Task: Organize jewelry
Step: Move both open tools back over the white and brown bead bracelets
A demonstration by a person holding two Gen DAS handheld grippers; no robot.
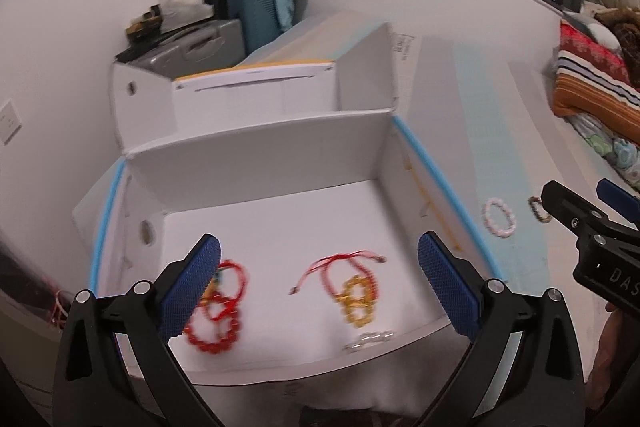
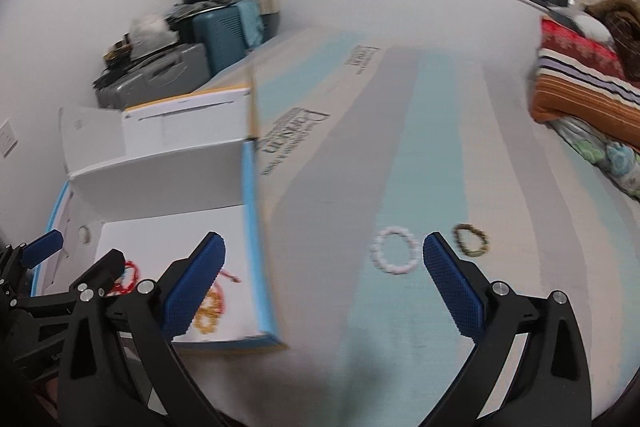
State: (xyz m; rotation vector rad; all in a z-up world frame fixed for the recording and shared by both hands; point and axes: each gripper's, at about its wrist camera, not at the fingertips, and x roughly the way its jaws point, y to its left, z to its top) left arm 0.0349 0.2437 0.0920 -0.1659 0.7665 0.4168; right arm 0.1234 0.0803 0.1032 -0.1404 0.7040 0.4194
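Observation:
An open white box (image 1: pixel 256 163) with blue edges holds a red bead bracelet (image 1: pixel 214 331), a red cord bracelet with yellow beads (image 1: pixel 356 297) and a clear bead piece (image 1: pixel 368 341). My left gripper (image 1: pixel 319 283) is open and empty above the box. On the striped surface right of the box lie a pale pink bead bracelet (image 2: pixel 394 254) and a dark olive bracelet (image 2: pixel 471 239). My right gripper (image 2: pixel 323 281) is open and empty, hovering short of the pink bracelet. The right gripper also shows in the left wrist view (image 1: pixel 576 205).
The box's raised lid (image 1: pixel 256 83) stands behind it. Suitcases (image 1: pixel 224 23) and clutter sit in the far corner. Folded striped bedding (image 2: pixel 584 95) lies at the right. The box wall (image 2: pixel 256 227) is just left of the right gripper.

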